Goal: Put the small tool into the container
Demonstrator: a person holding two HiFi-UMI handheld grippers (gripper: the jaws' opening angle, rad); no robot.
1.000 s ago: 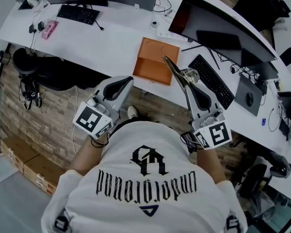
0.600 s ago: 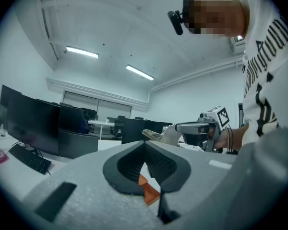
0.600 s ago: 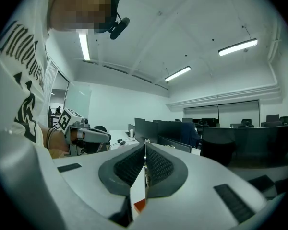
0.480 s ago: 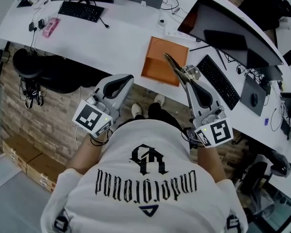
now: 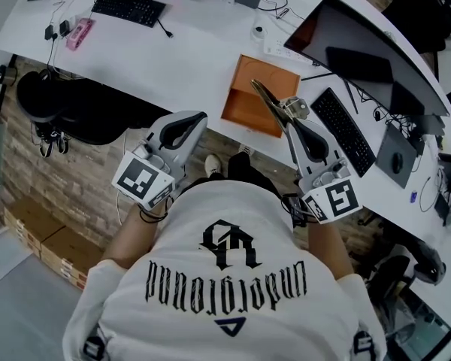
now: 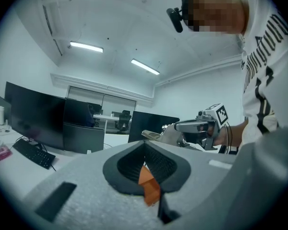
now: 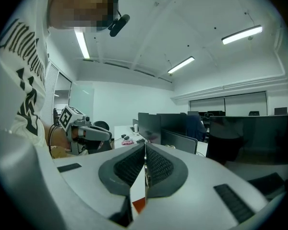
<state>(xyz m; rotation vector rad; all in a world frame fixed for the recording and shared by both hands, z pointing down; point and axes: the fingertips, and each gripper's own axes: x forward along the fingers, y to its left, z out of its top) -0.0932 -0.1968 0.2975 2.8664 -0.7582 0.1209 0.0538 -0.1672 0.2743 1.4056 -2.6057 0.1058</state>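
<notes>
Orange container is seen on the white desk just ahead of and below the right claw. The small tool is pinched in that claw and juts forward beyond its tips. Only a thin strip of the metal appears to be gripped, so it could be twisted or shaken loose by a quick swing. If let go too early, it would likely be dropped short of the box, onto the floor. The left claw, off to the side, is pressed together with nothing held.
</notes>
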